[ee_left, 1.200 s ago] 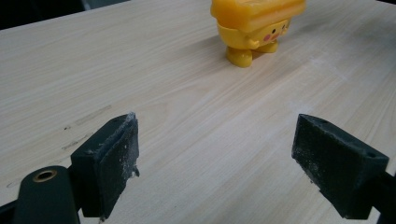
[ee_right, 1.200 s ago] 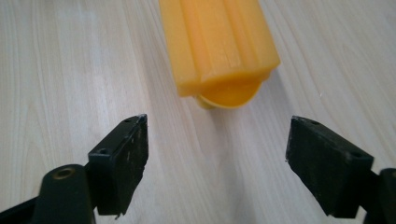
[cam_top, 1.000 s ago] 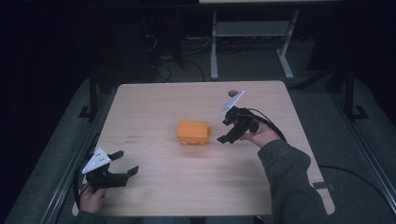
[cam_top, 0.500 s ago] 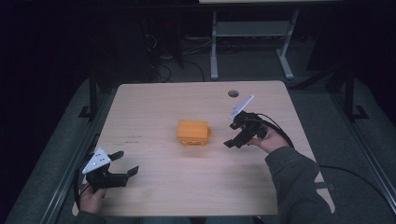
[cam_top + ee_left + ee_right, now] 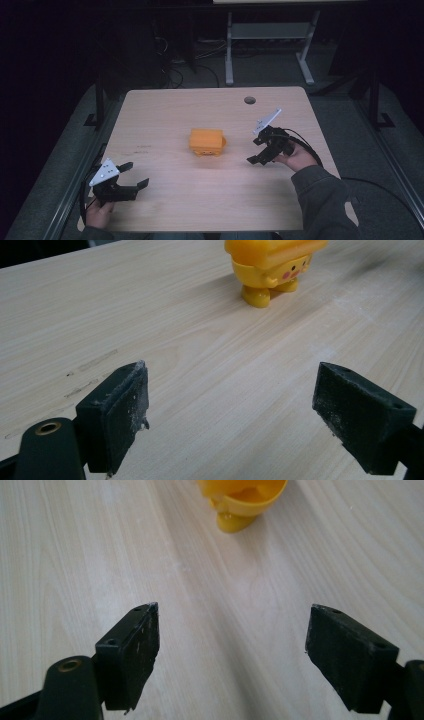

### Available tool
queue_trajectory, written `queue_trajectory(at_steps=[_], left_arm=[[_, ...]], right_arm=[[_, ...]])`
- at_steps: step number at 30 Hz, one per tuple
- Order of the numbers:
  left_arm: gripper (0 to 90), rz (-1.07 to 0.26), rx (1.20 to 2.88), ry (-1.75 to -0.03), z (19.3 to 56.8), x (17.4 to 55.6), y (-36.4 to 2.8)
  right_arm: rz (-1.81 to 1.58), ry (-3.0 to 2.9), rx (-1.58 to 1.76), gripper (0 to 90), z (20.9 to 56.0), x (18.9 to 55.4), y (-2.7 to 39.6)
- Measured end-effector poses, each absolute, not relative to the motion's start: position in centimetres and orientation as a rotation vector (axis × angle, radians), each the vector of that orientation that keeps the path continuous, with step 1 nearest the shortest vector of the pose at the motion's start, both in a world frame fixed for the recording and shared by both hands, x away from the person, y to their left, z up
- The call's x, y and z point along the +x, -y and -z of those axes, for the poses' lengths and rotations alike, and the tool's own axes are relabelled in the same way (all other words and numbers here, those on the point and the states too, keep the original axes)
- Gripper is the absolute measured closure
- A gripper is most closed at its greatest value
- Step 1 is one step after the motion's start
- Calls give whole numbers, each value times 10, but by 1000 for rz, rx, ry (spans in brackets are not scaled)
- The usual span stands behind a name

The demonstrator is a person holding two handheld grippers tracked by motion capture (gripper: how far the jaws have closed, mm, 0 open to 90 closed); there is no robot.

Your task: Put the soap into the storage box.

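1. While I hold both tools low over the near part of the table, my left gripper sits close to the near-left corner, with the front edge just behind my hand and the left edge just beside it. Its jaws are spread wide with nothing between them.
2. Between those jaws, in the left gripper view, I see only bare wood, apart from a few faint scuff marks on the left.
3. My right gripper is farther in on the right side, near the right edge but clear of it. Its jaws are also released and hold nothing, and they point toward the middle of the table.
4. In the right gripper view the boards between the pads are bare right up to the toy.
5. The yellow toy stands upright on its small feet at about the centre of the table, well apart from every edge. It lies to the left of my right gripper with an open strip of wood between them, and well ahead of my left gripper. In the left gripper view its painted face looks toward that gripper; in the right gripper view I see only its lower part.
6. Beyond the toy, the far half of the table is open, with a round cable hole near the far edge on the right.
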State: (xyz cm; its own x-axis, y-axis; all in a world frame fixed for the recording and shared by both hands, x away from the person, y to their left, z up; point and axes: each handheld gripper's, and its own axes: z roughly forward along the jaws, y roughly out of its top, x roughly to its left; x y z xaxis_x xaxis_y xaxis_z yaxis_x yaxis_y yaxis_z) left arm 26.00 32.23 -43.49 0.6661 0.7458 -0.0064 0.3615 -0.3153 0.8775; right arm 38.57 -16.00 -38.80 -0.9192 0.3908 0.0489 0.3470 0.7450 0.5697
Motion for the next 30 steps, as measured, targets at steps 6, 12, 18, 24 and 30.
queue_trajectory(at_steps=[6, 12, 18, 24, 30], left_arm=[[143, -509, 1928, -869, 435, 260, -323], [143, -508, 1935, -870, 435, 259, -322], [143, -505, 1935, -872, 436, 259, -322], [143, -507, 1935, -870, 436, 259, -321], [143, -507, 1936, -871, 436, 259, -322]], right_arm=[[-915, -2858, 617, 210, 392, 380, 167], [-910, -2860, 634, 211, 396, 375, 173], [-945, -2840, 679, 210, 398, 366, 182], [-934, -2833, 698, 210, 400, 361, 190], [-920, -2840, 749, 207, 413, 352, 200]])
